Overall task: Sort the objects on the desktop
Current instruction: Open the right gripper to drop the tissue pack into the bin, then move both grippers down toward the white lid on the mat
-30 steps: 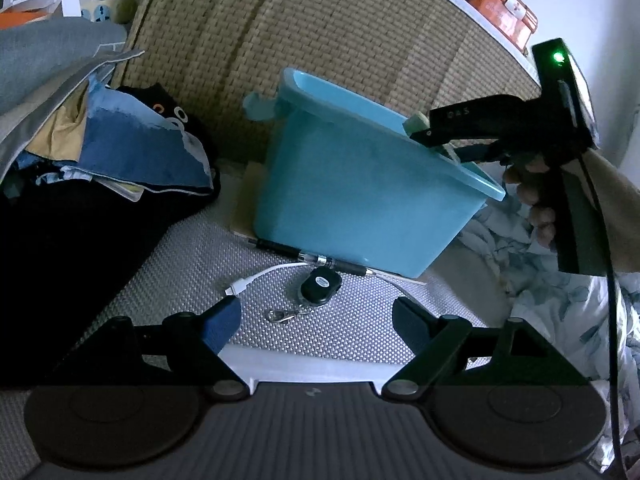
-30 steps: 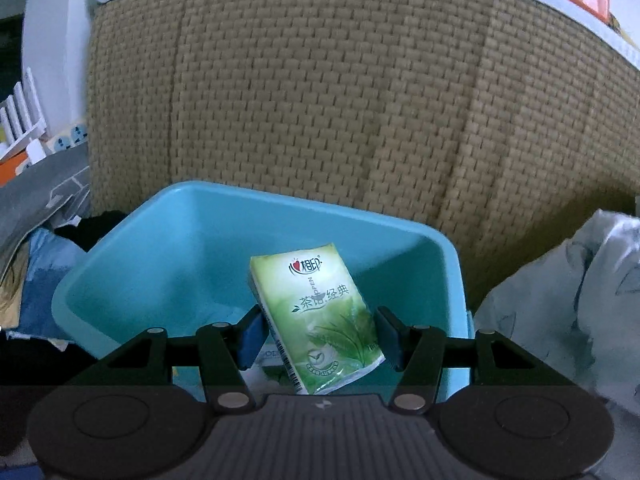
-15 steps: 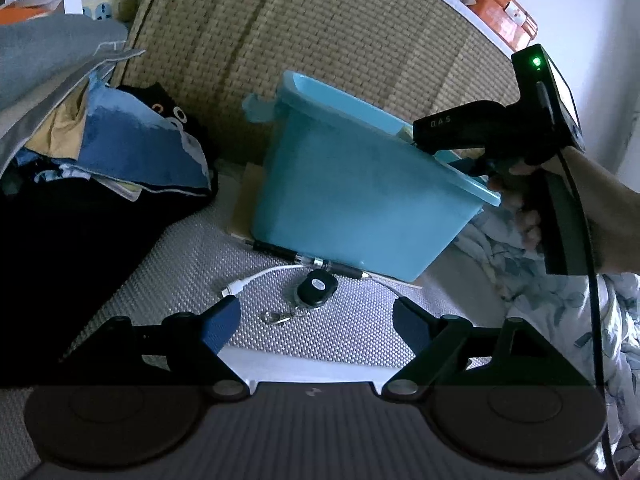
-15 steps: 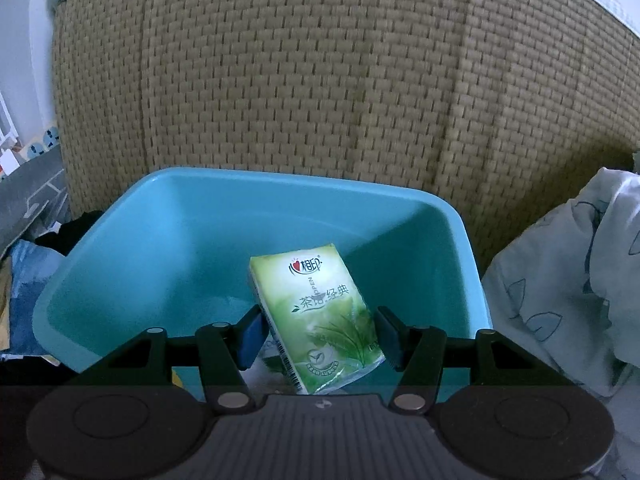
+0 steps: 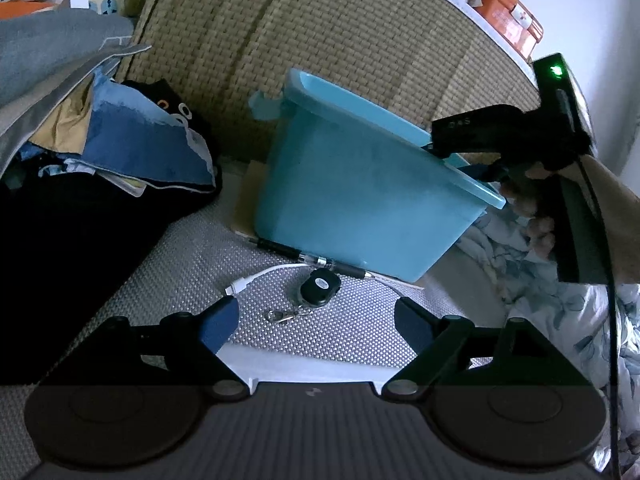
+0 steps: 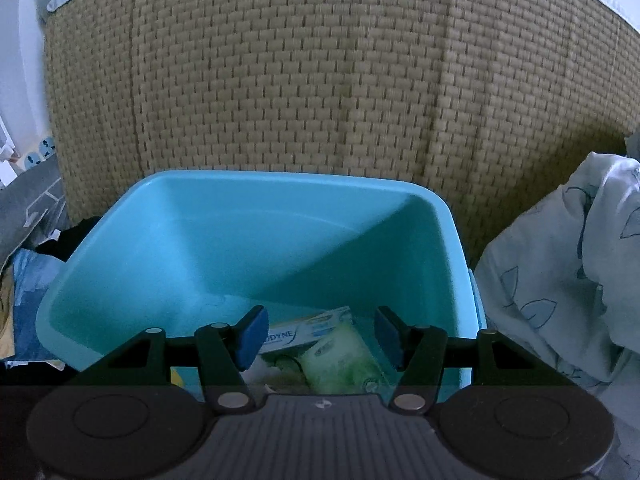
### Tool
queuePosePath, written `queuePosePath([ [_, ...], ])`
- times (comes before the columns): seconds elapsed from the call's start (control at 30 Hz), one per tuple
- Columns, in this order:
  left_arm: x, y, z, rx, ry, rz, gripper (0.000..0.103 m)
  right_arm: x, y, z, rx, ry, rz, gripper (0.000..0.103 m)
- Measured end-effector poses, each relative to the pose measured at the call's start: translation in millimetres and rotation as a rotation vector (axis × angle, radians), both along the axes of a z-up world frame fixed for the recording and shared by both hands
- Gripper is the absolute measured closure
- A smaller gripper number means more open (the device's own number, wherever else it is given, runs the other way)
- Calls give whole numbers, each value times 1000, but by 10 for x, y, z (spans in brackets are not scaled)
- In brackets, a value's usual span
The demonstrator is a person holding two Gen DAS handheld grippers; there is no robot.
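Left wrist view only: outside of the blue bin point(image 5: 360, 196), with a black pen point(image 5: 308, 257) lying against its base, a white cable point(image 5: 260, 276) and a black key fob point(image 5: 319, 289) just ahead of the left gripper point(image 5: 316, 324), all on a grey mesh mat point(image 5: 192, 264). Clothes pile point(image 5: 120, 148) off to the left. The same view catches the right gripper's body point(image 5: 500, 132) over the bin's far rim, held by a hand point(image 5: 532, 200).

Right wrist view only: the bin's inside point(image 6: 256, 248). A green tissue pack point(image 6: 340, 360) lies on the bin floor below and between the fingers of the right gripper point(image 6: 316, 334), beside a toothpaste box point(image 6: 304, 332). Floral bedding point(image 6: 560, 280) to the right, woven panel point(image 6: 320, 80) behind.

Left gripper: jaws spread wide and opening, nothing between them, pads touching nothing; fob sits just beyond the gap.

Right gripper: jaws parted about halfway, pads clear of the tissue pack, holding nothing.
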State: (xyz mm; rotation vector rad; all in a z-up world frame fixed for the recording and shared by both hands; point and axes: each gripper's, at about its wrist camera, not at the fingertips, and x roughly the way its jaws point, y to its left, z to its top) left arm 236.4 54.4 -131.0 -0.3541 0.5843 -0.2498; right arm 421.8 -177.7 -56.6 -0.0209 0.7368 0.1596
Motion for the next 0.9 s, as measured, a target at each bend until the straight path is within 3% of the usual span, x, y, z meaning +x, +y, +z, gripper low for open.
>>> queuePosePath([
  [0.17,-5,7,7,8,-5,2,15,-122,-116,68,44,-20,31,40],
  [0.43,-19,-17,6,64,3,9,15,-631,-384,314,63,-164,108,40],
  [0.57,-33,-29,2,82,11,4,15,-969,-570,389,70,-240,120,32],
  [0.8,-114,-21,-13,147,23,13,15,-1384,-716,348,11,-259,118,32],
  [0.9,-147,-19,24,172,16,11,14,-1529,-808,290,39,-233,104,32],
])
